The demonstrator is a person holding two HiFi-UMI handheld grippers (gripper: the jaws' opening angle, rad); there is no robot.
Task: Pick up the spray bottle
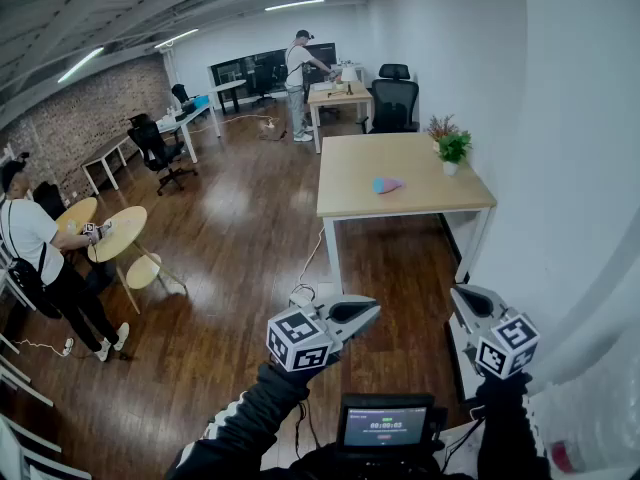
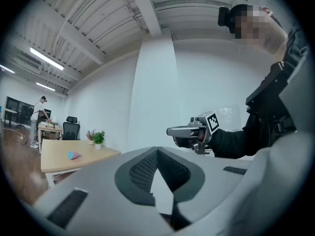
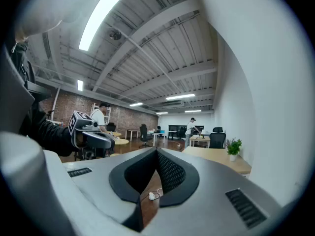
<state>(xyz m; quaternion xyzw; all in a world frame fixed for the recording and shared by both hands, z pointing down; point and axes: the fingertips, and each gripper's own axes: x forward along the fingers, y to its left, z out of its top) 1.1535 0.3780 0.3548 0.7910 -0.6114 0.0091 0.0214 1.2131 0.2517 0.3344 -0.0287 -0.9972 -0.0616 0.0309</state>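
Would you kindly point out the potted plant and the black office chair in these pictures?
potted plant (image 1: 453, 147), head view, on its green leaves.
black office chair (image 1: 394, 100), head view, on its backrest.

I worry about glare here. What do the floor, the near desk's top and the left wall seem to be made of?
Floor: dark wood planks, glossy; board seams and light reflections show. Desk top: pale wood or laminate, matt; even tan, no shine. Wall: bare brick, rough; mortar lines visible.
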